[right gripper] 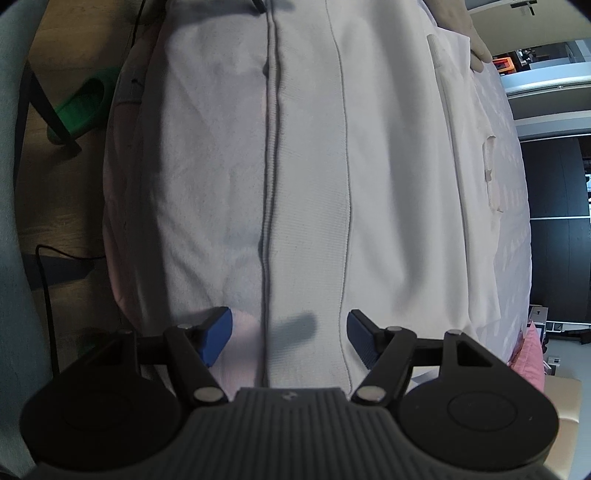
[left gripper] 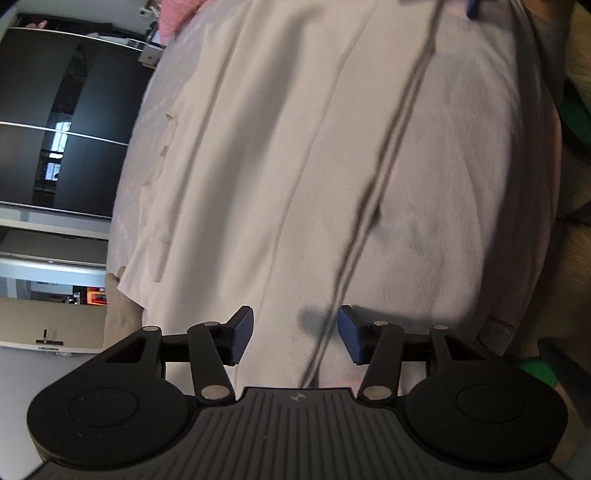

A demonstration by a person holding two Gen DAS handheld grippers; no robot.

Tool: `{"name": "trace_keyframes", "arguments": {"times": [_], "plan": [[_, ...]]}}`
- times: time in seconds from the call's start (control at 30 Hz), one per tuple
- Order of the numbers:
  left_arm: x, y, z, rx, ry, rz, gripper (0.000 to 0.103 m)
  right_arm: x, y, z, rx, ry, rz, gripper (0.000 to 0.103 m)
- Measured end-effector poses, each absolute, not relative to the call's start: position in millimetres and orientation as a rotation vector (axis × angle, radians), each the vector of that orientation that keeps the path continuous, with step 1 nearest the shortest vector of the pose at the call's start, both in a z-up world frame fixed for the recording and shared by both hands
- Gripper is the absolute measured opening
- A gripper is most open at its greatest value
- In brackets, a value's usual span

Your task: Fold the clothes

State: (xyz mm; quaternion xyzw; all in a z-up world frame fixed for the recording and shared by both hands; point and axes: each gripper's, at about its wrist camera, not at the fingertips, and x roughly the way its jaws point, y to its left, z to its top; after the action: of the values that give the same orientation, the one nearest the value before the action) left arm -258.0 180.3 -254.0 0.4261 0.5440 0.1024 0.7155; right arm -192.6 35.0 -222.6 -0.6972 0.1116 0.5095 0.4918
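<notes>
A pale cream garment (left gripper: 258, 166) lies spread flat over a bed and fills both views. A ribbed band (right gripper: 306, 184) runs along its length, edged by a dark seam line (right gripper: 269, 184) that also shows in the left wrist view as a dark seam (left gripper: 388, 166). My left gripper (left gripper: 295, 332) hovers just over the cloth with its blue pads apart and nothing between them. My right gripper (right gripper: 290, 332) stands open over the ribbed band (right gripper: 306, 350), holding nothing. A blue fingertip (left gripper: 471, 9) of the other gripper peeks in at the top edge.
A dark wardrobe (left gripper: 55, 129) stands beyond the bed's far side. A green object (right gripper: 81, 107) and a black cable (right gripper: 48, 295) lie on the wooden floor beside the bed. Pink fabric (right gripper: 532, 362) sits at the bed's end. A beige item (right gripper: 476, 55) rests near the garment's corner.
</notes>
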Motion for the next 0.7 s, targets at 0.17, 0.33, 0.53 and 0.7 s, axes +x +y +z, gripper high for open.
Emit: {"name": "trace_keyframes", "arguments": {"times": [0.17,0.33,0.53,0.7], "plan": [[-269,199,-259,0.954,1.214,0.249,0.049,-185,37,-228,-1.687,0.284,1.212,0.071],[-287,209,-270,1.001,1.247,0.297,0.049,-182,33,-230,-1.661,0.281,1.208,0.071],[-297,198,-275,1.075,1.191,0.265,0.049,-190,21,-229,-1.657,0.195,1.244,0.071],[-291,211,-271,1.001,1.190,0.282,0.054,-190,16,-232,-1.667,0.200,1.235,0.071]]}}
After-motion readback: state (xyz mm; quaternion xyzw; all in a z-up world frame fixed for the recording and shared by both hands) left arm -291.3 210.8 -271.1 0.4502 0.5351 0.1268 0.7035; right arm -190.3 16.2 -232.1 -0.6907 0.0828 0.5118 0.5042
